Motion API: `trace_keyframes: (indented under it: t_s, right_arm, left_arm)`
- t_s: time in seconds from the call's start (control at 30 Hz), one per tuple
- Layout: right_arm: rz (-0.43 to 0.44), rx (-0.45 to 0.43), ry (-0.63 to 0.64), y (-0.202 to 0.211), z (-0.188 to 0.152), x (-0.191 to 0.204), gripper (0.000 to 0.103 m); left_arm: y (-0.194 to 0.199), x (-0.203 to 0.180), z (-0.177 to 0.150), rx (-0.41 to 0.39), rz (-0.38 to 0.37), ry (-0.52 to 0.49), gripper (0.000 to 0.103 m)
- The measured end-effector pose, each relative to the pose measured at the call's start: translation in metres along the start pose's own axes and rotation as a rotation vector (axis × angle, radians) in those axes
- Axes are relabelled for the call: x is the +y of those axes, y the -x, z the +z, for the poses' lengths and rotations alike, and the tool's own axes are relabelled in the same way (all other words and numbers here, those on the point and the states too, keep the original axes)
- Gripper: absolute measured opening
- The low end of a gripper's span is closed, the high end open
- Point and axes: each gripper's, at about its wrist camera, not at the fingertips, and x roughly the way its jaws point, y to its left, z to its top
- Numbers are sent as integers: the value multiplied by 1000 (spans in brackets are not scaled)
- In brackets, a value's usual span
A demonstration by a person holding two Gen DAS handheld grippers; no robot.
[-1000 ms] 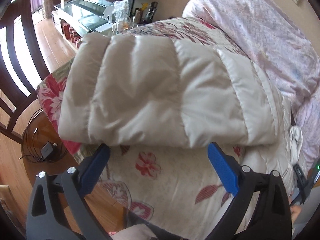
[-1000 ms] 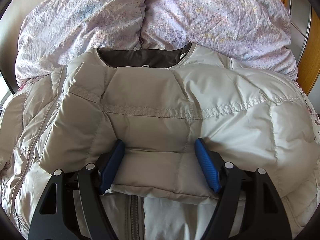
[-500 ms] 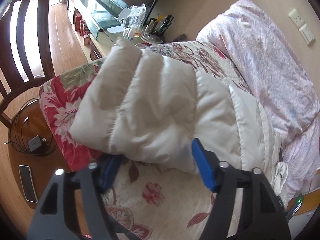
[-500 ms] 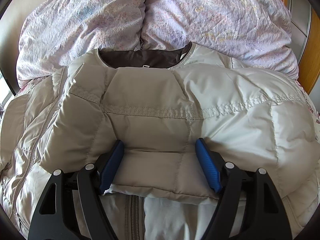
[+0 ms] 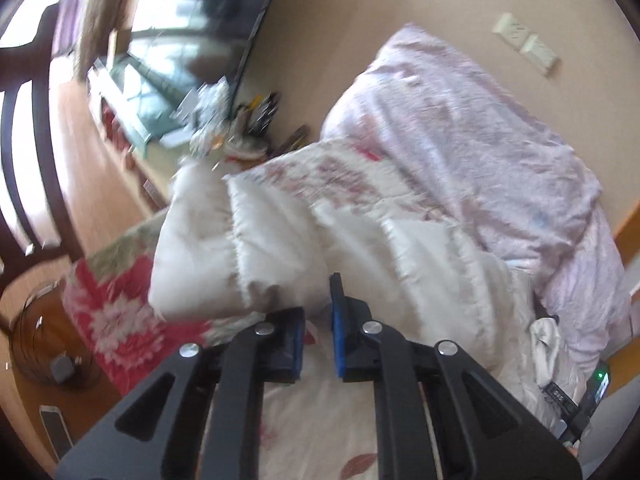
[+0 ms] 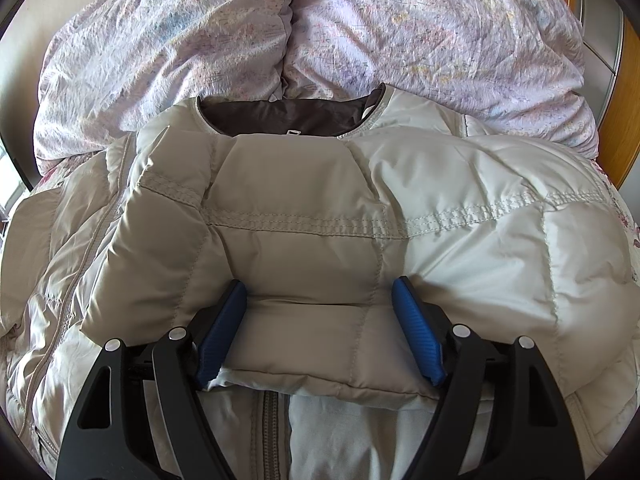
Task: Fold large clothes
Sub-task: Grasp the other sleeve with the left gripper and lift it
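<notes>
Now the left claw [image 5: 316,332] pinches the jacket sleeve [image 5: 240,252] ahead of it; the right claw [image 6: 320,332] straddles the folded sleeve [image 6: 312,280], jaws apart.

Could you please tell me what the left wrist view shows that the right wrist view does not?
Only the left wrist view shows the room beside the bed: the wooden floor, a dark chair, a cluttered glass cabinet and the left claw at a sleeve's edge. Only the right wrist view shows the brown collar lining, the zipper and the right claw open astride a folded sleeve. Both show the beige puffer jacket and the lilac duvet behind it.
</notes>
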Motion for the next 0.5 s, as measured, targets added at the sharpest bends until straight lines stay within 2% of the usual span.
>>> trace_keyframes:
  t_s: [0.07, 0.23, 0.4, 0.5]
  right_arm:
    - [1, 0, -1, 0, 0, 0, 77]
    - [1, 1, -1, 0, 0, -1, 78]
    - [-4, 4, 6, -2, 1, 0, 78]
    - [-7, 7, 14, -3, 1, 1, 78]
  left_arm:
    - [5, -22, 8, -16, -33, -50, 9]
    - [23, -95, 15, -35, -178, -166, 7]
    - [34, -172, 2, -32, -311, -296, 7]
    - [38, -222, -16, -11, -406, -389, 6]
